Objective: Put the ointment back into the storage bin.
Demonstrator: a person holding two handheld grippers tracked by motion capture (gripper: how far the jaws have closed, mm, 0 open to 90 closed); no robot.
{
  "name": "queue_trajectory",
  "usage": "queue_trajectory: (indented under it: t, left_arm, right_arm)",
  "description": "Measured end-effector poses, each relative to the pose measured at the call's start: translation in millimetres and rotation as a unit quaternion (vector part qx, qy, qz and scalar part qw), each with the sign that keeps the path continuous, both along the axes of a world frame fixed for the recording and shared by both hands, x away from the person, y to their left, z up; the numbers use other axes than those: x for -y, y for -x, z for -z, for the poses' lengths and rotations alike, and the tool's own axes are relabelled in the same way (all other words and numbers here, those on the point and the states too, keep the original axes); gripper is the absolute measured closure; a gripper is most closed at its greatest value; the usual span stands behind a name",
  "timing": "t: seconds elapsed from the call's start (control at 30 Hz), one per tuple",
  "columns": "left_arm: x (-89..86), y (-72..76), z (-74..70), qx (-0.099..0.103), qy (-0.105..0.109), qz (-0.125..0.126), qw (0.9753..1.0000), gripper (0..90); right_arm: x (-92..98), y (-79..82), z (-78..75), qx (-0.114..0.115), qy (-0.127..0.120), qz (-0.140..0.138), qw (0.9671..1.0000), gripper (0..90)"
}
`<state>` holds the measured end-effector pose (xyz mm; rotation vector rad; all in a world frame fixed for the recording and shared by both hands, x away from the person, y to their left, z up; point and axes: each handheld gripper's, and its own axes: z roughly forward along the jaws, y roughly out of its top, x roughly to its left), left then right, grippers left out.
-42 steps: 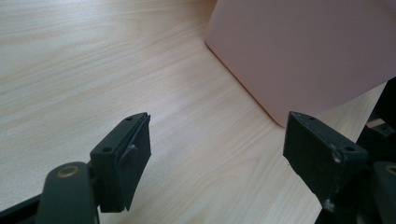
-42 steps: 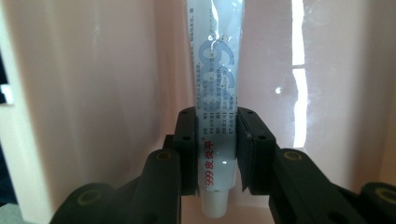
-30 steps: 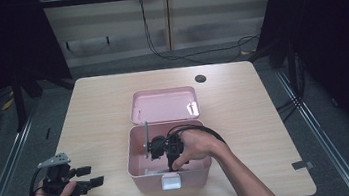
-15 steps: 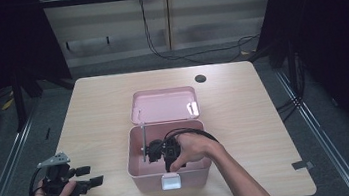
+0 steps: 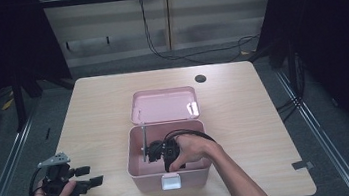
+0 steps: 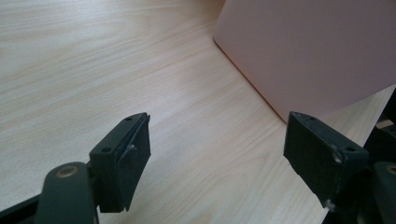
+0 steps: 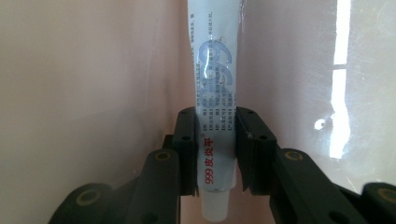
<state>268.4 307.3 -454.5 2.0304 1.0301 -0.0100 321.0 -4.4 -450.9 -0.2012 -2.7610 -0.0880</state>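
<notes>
R tongs (image 7: 215, 154) grip ointment tube (image 7: 215, 93) inside open pink box (image 5: 136, 168).

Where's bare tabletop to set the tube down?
Free: wooden table right of the open pink plastic box, and left of its lid. Crowded: inside the box, where the right gripper clamps the white tube.
</notes>
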Motion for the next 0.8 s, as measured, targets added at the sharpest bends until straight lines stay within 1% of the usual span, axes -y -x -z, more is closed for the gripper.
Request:
queue_trajectory:
  t: [0.03,0.17,0.2,0.23,0.27,0.3,0.37,0.4,0.43,0.47,0.53,0.6,0.63,0.67,0.7,0.77,0.8]
  left_arm:
    - [0.1,0.2,-0.1,0.0,0.0,-0.001,1.0,22.8]
    - [0.1,0.0,0.0,0.0,0.0,0.001,1.0,22.8]
    - [0.0,0.0,0.0,0.0,0.0,0.001,1.0,22.8]
    - [0.1,0.0,0.1,0.0,0.0,0.002,1.0,22.8]
    - [0.1,-0.1,0.1,0.0,-0.001,0.002,1.0,22.9]
    - [0.1,0.0,0.1,0.0,0.0,0.001,1.0,22.8]
    - [0.1,0.2,-0.1,0.0,0.0,0.001,1.0,22.8]
    - [-0.3,0.1,-0.2,0.001,-0.002,0.002,1.0,22.8]
    - [0.1,0.2,0.0,0.0,0.0,0.0,1.0,22.8]
    - [0.0,-0.1,0.0,0.0,0.0,0.001,1.0,22.8]
    - [0.1,0.0,0.0,0.0,0.0,0.002,1.0,22.8]
    - [0.1,0.2,0.0,0.0,0.0,0.002,1.0,22.8]
    - [0.2,0.2,0.0,-0.001,0.001,0.001,1.0,22.8]
    - [0.1,0.0,0.1,0.0,0.0,0.002,1.0,22.8]
    - [0.6,0.0,0.3,-0.001,-0.001,0.001,1.0,22.8]
    - [0.7,0.0,0.1,-0.001,0.0,0.004,1.0,22.8]
    - [0.7,0.0,0.1,-0.001,0.0,0.005,1.0,22.8]
  right_arm:
    - [-0.4,0.0,-0.1,0.0,0.003,-0.003,1.0,70.9]
    - [-0.8,1.5,1.6,0.0,0.0,0.001,1.0,69.6]
    - [-1.1,1.1,1.3,-0.002,0.003,-0.002,1.0,69.5]
    - [-1.1,1.3,1.1,-0.001,0.003,0.001,1.0,69.5]
    - [-1.0,0.3,0.0,0.004,0.005,0.0,1.0,69.3]
    - [-0.5,-0.3,0.2,0.003,0.002,0.003,1.0,68.7]
    - [0.0,-0.7,-0.8,0.001,0.007,-0.002,1.0,67.8]
    - [0.5,-0.4,-1.7,0.006,0.005,-0.001,1.0,67.8]
    - [0.6,0.2,-2.9,0.005,0.005,0.002,1.0,67.5]
    - [0.9,0.6,-2.9,0.005,-0.002,0.003,1.0,66.9]
    - [0.7,0.3,-5.4,0.012,0.001,0.001,0.9999,65.8]
    - [0.9,0.3,-6.0,0.016,-0.003,0.002,0.9999,64.6]
    - [0.7,0.8,-8.3,0.018,-0.001,0.006,0.9998,64.2]
    - [0.9,0.3,-8.6,0.02,-0.004,0.002,0.9998,63.3]
    - [1.0,0.5,-9.3,0.024,-0.004,0.007,0.9997,62.7]
    - [1.6,0.8,-11.6,0.023,-0.004,0.009,0.9997,61.8]
    - [2.3,0.4,-12.4,0.028,-0.006,0.009,0.9995,61.2]
